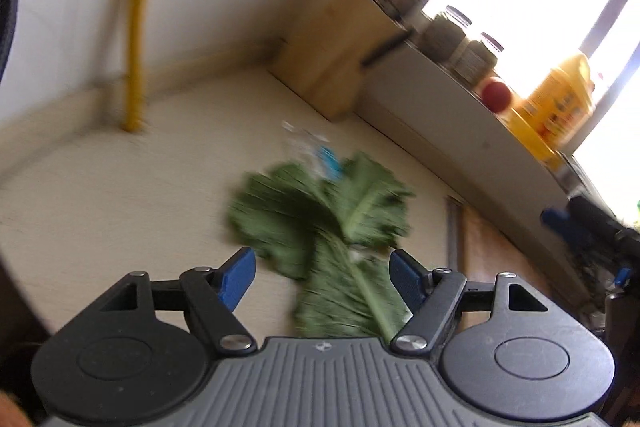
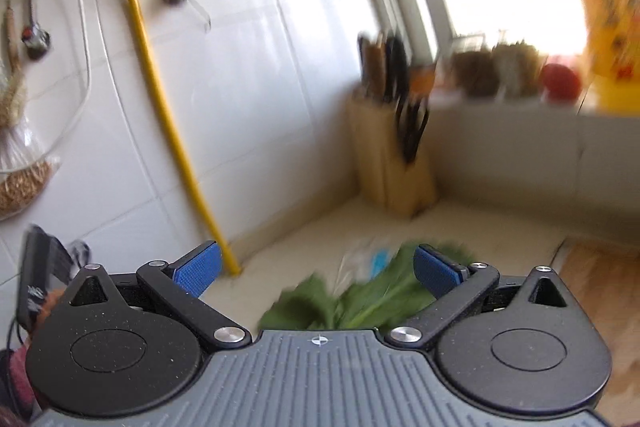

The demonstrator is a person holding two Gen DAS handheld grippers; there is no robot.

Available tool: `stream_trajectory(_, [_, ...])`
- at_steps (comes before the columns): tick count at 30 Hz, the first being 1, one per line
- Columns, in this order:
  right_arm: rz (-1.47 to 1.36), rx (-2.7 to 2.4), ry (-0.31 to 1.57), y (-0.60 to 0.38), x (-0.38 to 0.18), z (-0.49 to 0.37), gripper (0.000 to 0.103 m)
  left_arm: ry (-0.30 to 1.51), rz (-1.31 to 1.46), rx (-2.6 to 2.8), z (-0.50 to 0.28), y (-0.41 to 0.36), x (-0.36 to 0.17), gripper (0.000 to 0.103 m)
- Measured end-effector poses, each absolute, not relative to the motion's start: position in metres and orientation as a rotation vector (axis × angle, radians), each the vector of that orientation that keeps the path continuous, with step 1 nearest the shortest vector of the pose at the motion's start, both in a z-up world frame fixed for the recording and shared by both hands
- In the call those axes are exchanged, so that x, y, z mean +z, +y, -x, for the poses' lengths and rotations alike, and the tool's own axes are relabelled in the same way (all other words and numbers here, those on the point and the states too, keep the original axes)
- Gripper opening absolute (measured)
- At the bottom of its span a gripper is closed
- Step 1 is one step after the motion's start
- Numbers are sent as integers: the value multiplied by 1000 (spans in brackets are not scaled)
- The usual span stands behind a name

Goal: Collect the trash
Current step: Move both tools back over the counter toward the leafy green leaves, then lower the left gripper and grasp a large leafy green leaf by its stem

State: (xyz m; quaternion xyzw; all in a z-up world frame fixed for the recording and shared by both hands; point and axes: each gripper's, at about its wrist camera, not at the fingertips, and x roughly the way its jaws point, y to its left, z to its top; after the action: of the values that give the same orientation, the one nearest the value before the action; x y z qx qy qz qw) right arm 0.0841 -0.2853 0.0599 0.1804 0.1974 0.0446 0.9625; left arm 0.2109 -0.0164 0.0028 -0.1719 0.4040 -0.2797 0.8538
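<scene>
The left gripper [image 1: 322, 279] stands wide open and empty, its blue pads [image 1: 239, 277] spread well apart. The leafy greens [image 1: 324, 227] lie flat on the pale countertop [image 1: 120, 195], directly ahead of and between the open fingers, with the thick stalk running toward the right-hand pad. Just beyond the leaves lies a crumpled clear wrapper [image 1: 310, 147] with a blue patch.

The right gripper [image 2: 316, 267] is likewise wide open and holds nothing. The greens [image 2: 360, 299] sit just ahead of it and slightly to its right; one leaf edge passes behind the right pad.

Step in hand, as judged: approach and pick up the leaf scraps.
- Centre the stalk between the pads before closing; the blade of a leaf is thin and likely to tear or slip.
- Lower until the pads bracket the stalk near the countertop, then close firmly.
- Use one gripper for the greens and reserve the other for the wrapper, which is light and may slide when touched.
- Both views are motion-blurred; settle the tool before closing.

View differences:
- The left wrist view shows the full spread of the leaves and the other gripper at the far right edge.
- The right wrist view shows the knife block [image 2: 390, 151] front-on, the yellow hose [image 2: 160, 107] running down the tiled wall, and items hanging at far left.
- No trash container appears in either view.
</scene>
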Motion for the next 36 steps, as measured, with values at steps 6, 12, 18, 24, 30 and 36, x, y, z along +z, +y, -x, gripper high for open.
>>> stream_trajectory(6, [-370, 3, 265, -302, 73, -66, 103, 915, 377, -656, -224, -62, -15, 70])
stream_trajectory(12, [-406, -155, 228, -329, 71, -69, 103, 931, 348, -575, -234, -92, -30, 70])
stream_trajectory(18, [-639, -195, 465, -376, 17, -106, 103, 919, 265, -483, -237, -112, -34, 72])
stream_trajectory(24, [-492, -169, 494, -365, 2, -119, 103, 924, 212, -398, -233, -124, -37, 80])
stream_trajectory(30, [-501, -129, 480, -358, -4, -116, 103, 920, 135, -375, -223, -139, -42, 93])
stream_trajectory(36, [-550, -112, 478, -362, -9, -113, 103, 916, 89, -412, -218, -148, -45, 102])
